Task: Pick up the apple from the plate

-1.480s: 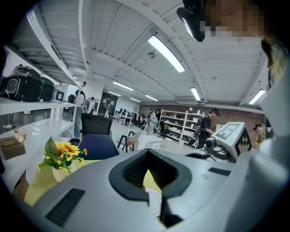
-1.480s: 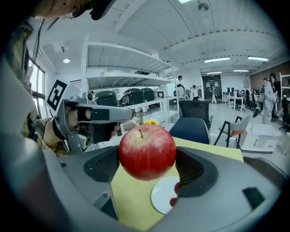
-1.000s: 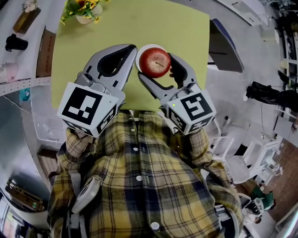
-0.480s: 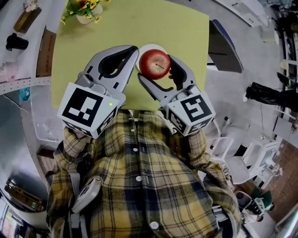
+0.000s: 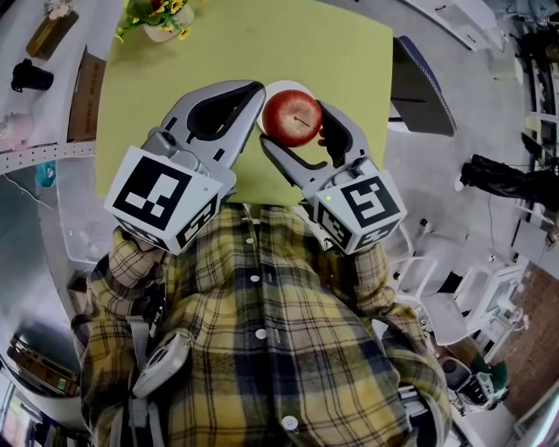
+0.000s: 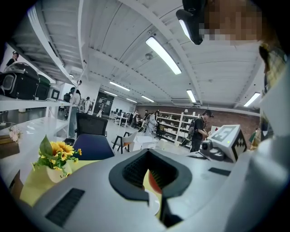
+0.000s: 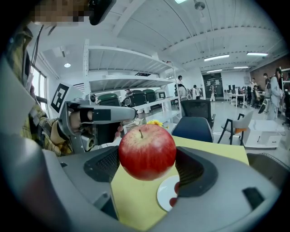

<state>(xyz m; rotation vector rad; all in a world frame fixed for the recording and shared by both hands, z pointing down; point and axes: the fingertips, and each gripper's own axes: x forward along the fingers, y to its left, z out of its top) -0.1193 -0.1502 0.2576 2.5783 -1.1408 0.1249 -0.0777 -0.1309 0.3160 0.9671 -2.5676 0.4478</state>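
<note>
Right gripper (image 7: 148,166): grey jaws clamped on the glossy red apple (image 7: 147,152), a dark pad on either side.
Apple: raised clear above the small white round plate (image 7: 166,194).
Left gripper (image 5: 254,88): jaws closed together, empty, just beside the apple.
Plate: on the yellow-green tabletop (image 5: 341,52).

Your apple (image 5: 293,117) shows deep red with fine pale flecks, and the plate (image 5: 274,88) just behind it is plain white. Under the apple, the tabletop (image 5: 341,52) is flat yellow-green. Flanking the apple, your left gripper (image 5: 254,92) and right gripper (image 5: 297,127) are light grey with black pads, their marker cubes (image 5: 166,196) black squares on white. On your side of the apple, your shirt (image 5: 262,349) is yellow-and-navy plaid with white buttons. Beyond the apple to its left: yellow flowers (image 5: 155,10), green leaves, white pot.
</note>
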